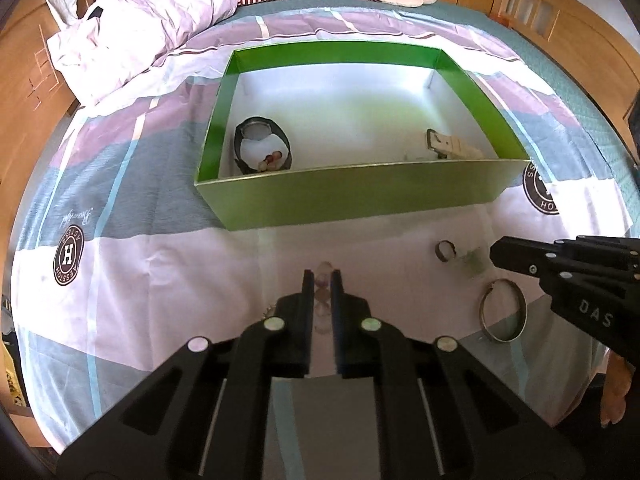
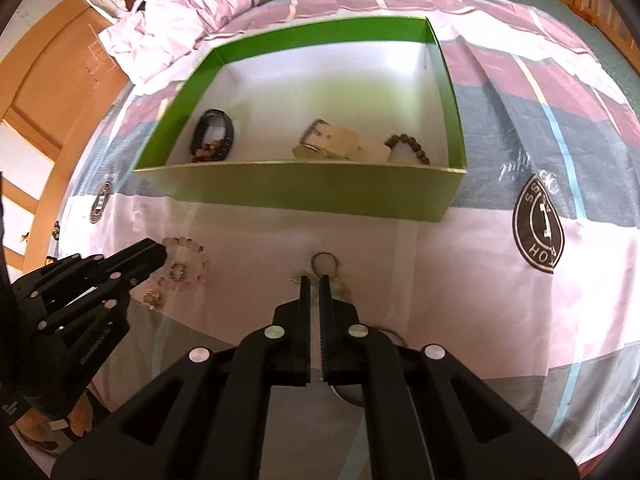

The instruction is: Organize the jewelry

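Observation:
My left gripper (image 1: 323, 274) is shut on a pale pink bead bracelet (image 1: 322, 299), whose beads show between its fingers. In the right wrist view the same gripper (image 2: 160, 254) pinches one end of that bracelet (image 2: 198, 266) just above the bedsheet. My right gripper (image 2: 315, 280) is shut, with nothing visible between its fingers. Its tips hover over a pale green piece (image 2: 340, 286) and a small ring (image 2: 325, 262). The green box (image 1: 352, 196) lies beyond, holding a black watch (image 1: 262, 144) and a beige strap with a buckle (image 1: 450, 145).
A metal bangle (image 1: 503, 310) and the small ring (image 1: 446, 251) lie on the sheet near the right gripper (image 1: 496, 257). Two small gold pieces (image 2: 176, 271) (image 2: 153, 299) sit by the pink bracelet. A dark bead bracelet (image 2: 412, 146) is in the box. Pillows (image 1: 140, 28) lie at the far left.

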{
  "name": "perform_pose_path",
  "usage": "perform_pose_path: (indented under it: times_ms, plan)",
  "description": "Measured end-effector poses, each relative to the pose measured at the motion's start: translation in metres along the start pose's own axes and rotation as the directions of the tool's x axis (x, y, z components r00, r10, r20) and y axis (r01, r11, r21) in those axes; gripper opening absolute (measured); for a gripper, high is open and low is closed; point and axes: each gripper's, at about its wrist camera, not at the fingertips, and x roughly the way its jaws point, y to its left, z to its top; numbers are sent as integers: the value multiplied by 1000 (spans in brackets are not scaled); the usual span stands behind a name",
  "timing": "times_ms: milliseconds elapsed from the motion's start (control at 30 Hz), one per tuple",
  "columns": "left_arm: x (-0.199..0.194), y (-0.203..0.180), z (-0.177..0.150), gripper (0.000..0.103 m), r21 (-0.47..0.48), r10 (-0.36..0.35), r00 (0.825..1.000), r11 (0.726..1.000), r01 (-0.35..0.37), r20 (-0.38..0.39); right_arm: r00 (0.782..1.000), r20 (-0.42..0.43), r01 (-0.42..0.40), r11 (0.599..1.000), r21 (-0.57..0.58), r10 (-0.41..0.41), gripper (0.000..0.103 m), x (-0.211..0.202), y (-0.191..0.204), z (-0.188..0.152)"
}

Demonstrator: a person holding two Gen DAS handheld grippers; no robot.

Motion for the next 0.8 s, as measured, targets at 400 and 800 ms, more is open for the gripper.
perform_pose_path:
  times_ms: [400,800]
  plan:
    - [10,5,-1,8,-11,-6,999,1000,5,-37,998,-60,25,999,31,-23,30,15,-8,-2]
    - [18,11,-4,12,-39,-31,996,999,28,-86,996,-65,67,998,1,-67,14,44,-2,-4]
